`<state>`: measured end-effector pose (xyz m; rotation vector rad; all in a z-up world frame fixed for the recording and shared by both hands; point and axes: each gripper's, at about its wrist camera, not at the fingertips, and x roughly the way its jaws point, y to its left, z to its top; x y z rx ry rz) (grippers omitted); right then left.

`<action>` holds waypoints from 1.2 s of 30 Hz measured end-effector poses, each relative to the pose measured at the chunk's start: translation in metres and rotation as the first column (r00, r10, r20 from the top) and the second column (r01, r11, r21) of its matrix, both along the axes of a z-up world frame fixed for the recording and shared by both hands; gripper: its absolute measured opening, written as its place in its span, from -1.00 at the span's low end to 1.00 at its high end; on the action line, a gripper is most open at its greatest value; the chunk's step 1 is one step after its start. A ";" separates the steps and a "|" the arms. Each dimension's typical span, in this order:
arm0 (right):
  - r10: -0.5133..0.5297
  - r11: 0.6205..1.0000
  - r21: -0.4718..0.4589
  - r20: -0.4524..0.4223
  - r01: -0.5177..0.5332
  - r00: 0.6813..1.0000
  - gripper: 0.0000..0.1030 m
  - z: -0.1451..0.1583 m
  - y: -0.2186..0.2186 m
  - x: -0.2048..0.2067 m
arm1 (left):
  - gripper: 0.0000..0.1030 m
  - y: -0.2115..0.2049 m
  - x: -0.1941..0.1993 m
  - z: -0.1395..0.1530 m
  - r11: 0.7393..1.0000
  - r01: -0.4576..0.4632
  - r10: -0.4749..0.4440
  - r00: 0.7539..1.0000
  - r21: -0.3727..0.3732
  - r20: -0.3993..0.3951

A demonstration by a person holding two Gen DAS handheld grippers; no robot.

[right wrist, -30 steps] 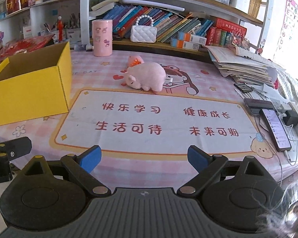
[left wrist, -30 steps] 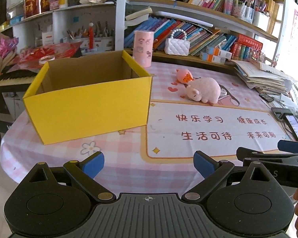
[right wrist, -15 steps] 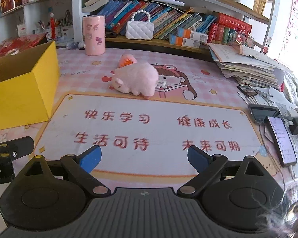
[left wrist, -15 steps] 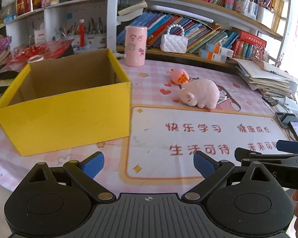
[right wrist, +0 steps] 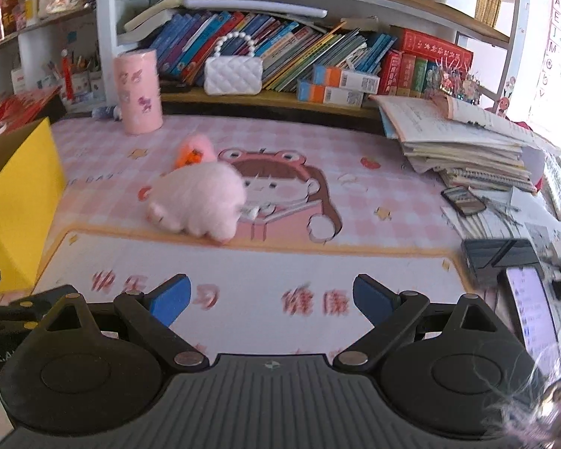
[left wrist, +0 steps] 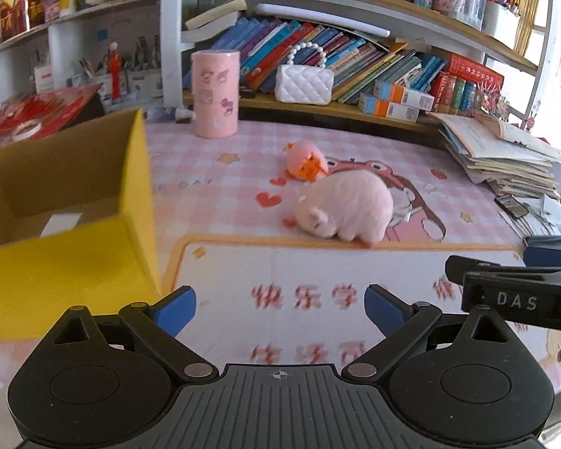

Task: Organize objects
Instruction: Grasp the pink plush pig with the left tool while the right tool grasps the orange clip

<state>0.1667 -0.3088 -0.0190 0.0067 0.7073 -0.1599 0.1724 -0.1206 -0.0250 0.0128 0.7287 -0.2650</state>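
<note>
A: Now closer in than a second back?

B: Yes. Pushed forward across the printed table mat (left wrist: pixel 467 187) toward the plush pig (left wrist: pixel 346 211), which looms larger in both wrist views than before.

A: And carrying anything?

B: Nothing. Holding the left gripper (left wrist: pixel 279 305) with blue fingertips wide apart, clamped on nothing. Same for the right gripper (right wrist: pixel 271 295): spread open, bare mat between the pads.

A: Where to find the pig?

B: Lying on the mat, mid-table, ahead and slightly right of the left gripper, ahead and left of the right one. Sitting just near of a small pink-and-orange toy (left wrist: pixel 304 159); possibly touching it, but too blurred to say.

A: And the yellow box (left wrist: pixel 67 262)?

B: Shifted to the near left of the left view, open-topped, seemingly with only a white label on its floor. Standing well apart from the pig.

A: Meaning for the task?

B: Likely an approach to a first pick, with the box as the probable destination. Nothing sorted yet. Calls for closing in further and straddling the soft body before squeezing.

A: Risks?

B: Nudging the small toy, or straying right toward the phone (right wrist: pixel 531 310) and the stacked papers (right wrist: pixel 467 142).
</note>
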 end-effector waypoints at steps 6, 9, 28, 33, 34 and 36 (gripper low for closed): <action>-0.004 1.000 0.020 0.033 0.004 0.999 0.83 0.007 -0.037 0.029 | 0.90 -0.036 0.032 0.004 0.999 0.019 -0.020 0.999 0.044 0.029; -0.016 0.999 0.036 0.039 0.014 0.999 0.83 0.008 -0.055 0.042 | 0.90 -0.057 0.048 0.002 0.996 0.034 -0.037 0.998 0.079 0.043; -0.053 0.995 0.085 0.045 0.049 0.998 0.88 0.011 -0.118 0.101 | 0.90 -0.157 0.130 -0.054 0.921 0.136 -0.165 0.985 0.366 0.050; -0.029 0.996 0.082 0.042 0.025 0.999 0.88 0.009 -0.117 0.108 | 0.61 -0.143 0.140 -0.054 0.934 0.108 -0.128 0.991 0.340 0.037; -0.020 0.997 0.082 0.042 0.017 0.999 0.88 0.009 -0.116 0.110 | 0.54 -0.137 0.140 -0.050 0.947 0.093 -0.111 0.993 0.307 0.041; 0.005 0.996 0.088 0.044 -0.009 0.999 0.88 0.008 -0.113 0.115 | 0.47 -0.124 0.138 -0.040 0.964 0.062 -0.076 0.996 0.259 0.045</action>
